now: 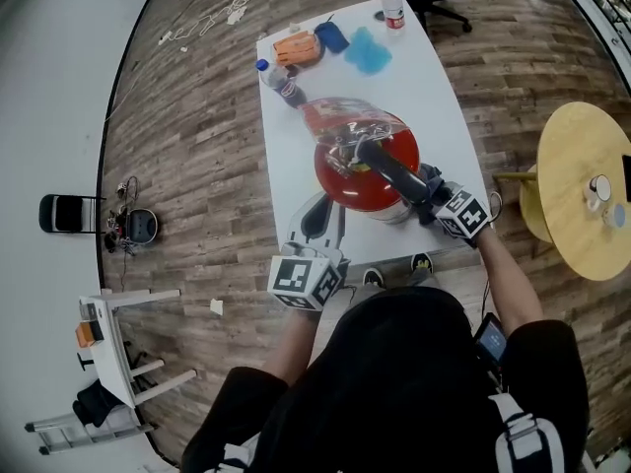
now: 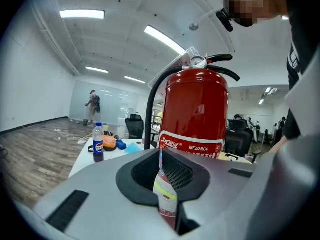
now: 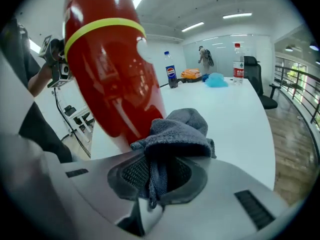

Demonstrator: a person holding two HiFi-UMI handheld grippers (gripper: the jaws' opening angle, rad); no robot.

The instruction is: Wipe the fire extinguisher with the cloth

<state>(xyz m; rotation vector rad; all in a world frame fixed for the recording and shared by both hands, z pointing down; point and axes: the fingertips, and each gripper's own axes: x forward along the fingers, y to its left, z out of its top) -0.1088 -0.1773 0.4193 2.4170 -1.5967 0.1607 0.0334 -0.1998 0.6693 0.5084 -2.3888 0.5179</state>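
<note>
A red fire extinguisher (image 1: 350,180) stands on the white table (image 1: 291,166), close to its near edge. In the left gripper view it rises upright (image 2: 197,109), with a gauge and black handle on top. My right gripper (image 1: 426,193) is at its right side, shut on a grey cloth (image 3: 177,131) that bunches out over the jaws (image 3: 155,159), right beside the red body (image 3: 110,69). My left gripper (image 1: 322,215) is at the near left of the extinguisher's base; its jaws (image 2: 161,156) are shut, holding nothing, with a thin slit between them that shows the label.
A cola bottle (image 1: 279,82), an orange object (image 1: 298,47) and blue cloths (image 1: 367,52) lie at the table's far end, with a water bottle (image 1: 392,3) at the far corner. A round yellow table (image 1: 582,190) stands to the right.
</note>
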